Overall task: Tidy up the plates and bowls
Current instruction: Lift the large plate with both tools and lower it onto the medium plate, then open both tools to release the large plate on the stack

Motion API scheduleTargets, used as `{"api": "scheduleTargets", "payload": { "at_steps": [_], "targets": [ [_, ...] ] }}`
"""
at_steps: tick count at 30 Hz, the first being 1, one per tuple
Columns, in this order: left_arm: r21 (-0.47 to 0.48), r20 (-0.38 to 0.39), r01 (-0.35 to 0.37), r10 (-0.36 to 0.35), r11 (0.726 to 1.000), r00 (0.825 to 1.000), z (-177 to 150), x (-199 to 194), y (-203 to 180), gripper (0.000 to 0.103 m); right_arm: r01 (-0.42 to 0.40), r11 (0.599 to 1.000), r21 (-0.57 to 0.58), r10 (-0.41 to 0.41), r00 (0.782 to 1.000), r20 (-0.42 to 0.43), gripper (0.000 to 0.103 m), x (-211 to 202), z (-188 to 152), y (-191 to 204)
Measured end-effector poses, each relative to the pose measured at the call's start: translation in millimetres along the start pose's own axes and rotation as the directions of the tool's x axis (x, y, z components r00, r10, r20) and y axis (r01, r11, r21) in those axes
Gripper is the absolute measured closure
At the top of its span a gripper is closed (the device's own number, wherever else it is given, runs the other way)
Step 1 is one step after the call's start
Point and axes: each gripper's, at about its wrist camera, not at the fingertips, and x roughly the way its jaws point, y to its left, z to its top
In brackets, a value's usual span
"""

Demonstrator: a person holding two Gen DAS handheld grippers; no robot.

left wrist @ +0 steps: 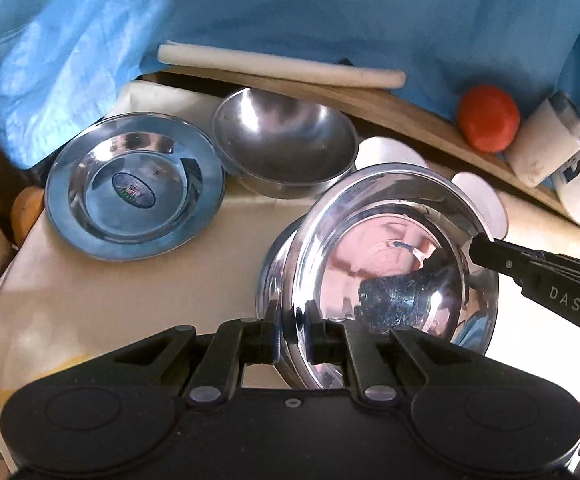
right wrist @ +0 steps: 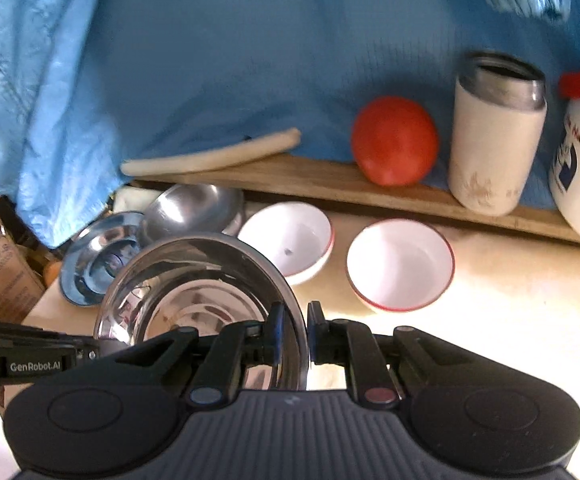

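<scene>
Blue cloth backs two white bowls beside held steel plate.

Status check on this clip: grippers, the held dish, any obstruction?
Left gripper and right gripper both shut on the shiny steel rimmed plate, tilted above the cream tabletop. Second steel plate and steel bowl beyond. Nothing blocking.

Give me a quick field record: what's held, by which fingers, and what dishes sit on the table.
held item: steel plate, tilted, off the table
left gripper: shut on the plate's near rim
right gripper: shut on the plate's opposite rim
steel dishes on table: second steel plate, steel bowl beside it
white bowls: two, side by side
back ledge: tomato, white tumbler
</scene>
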Motion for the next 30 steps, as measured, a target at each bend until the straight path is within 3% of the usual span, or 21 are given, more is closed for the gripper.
{"api": "scheduleTargets", "payload": {
  "at_steps": [9, 23, 30],
  "targets": [
    [0.058, -0.071, -0.060, 0.064, 0.997, 0.995, 5.4, 17.6, 1.8, 0.089, 0.015, 1.000, -0.025, -0.017, 0.998, -0.067, 0.089, 19.9, -0.6, 12.1],
    [0.069, -0.121, -0.056, 0.064, 0.996, 0.991, 8.9, 30.1, 4.6, 0.087, 0.053, 0.997, -0.055, -0.058, 0.993, -0.107, 0.088, 29.3, -2.4, 21.6],
    [0.075, -0.130, -0.046, 0.056, 0.996, 0.990, 8.0, 34.6, 4.7, 0.086, 0.071, 0.994, -0.079, -0.078, 0.992, -0.095, 0.081, 31.2, -3.2, 26.6]
  ]
}}
